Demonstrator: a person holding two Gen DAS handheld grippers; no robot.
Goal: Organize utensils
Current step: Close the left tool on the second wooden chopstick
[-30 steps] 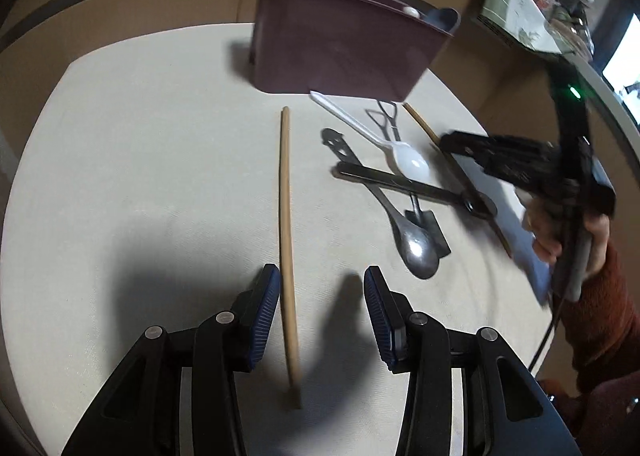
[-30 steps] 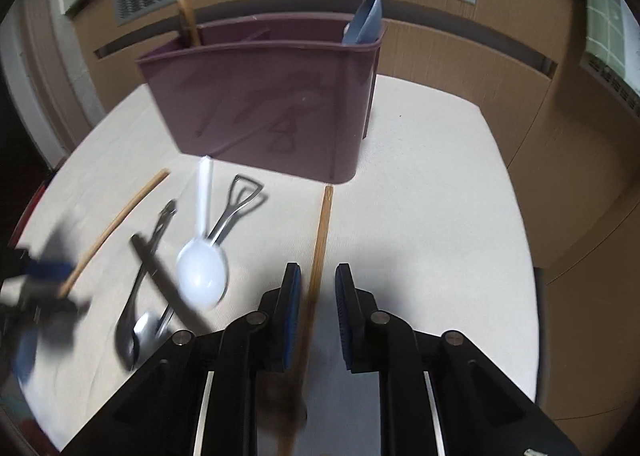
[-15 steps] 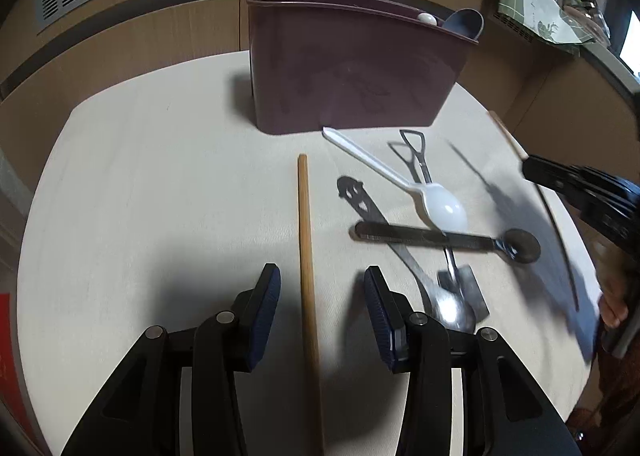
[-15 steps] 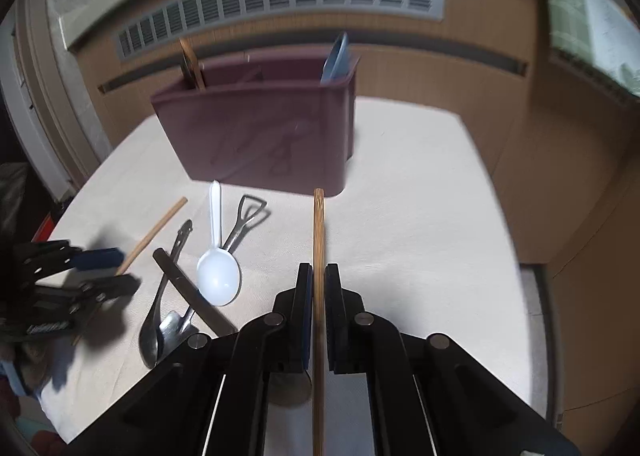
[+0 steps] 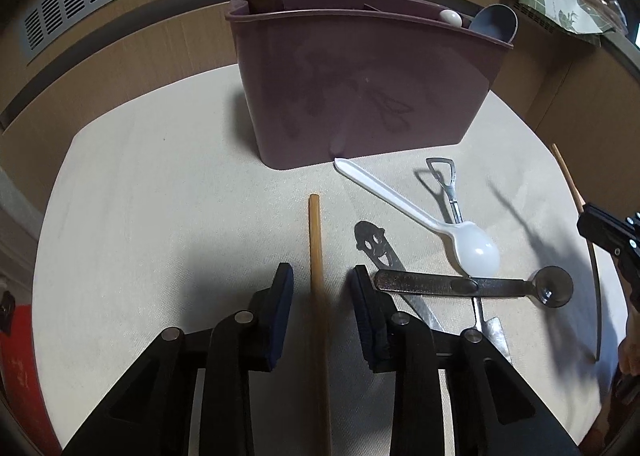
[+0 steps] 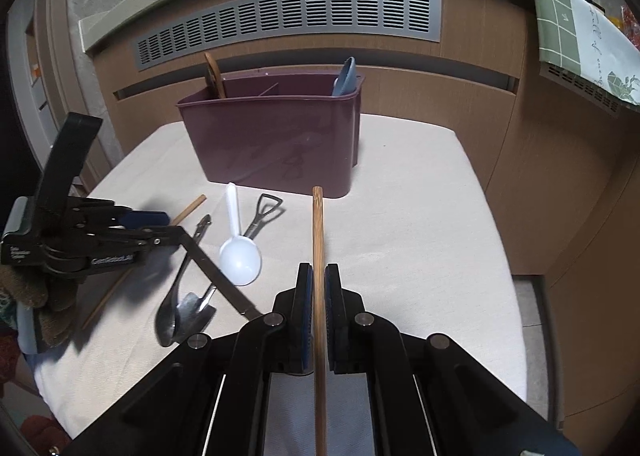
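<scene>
- The right tool is clenched on a wooden chopstick, lifted above the tabletop and pointing toward the purple utensil holder.
- The left tool has just been closing; its pads flank a second chopstick lying on the tabletop but do not touch it.
- Beside it lie a white plastic spoon, a dark measuring spoon and metal utensils.
</scene>
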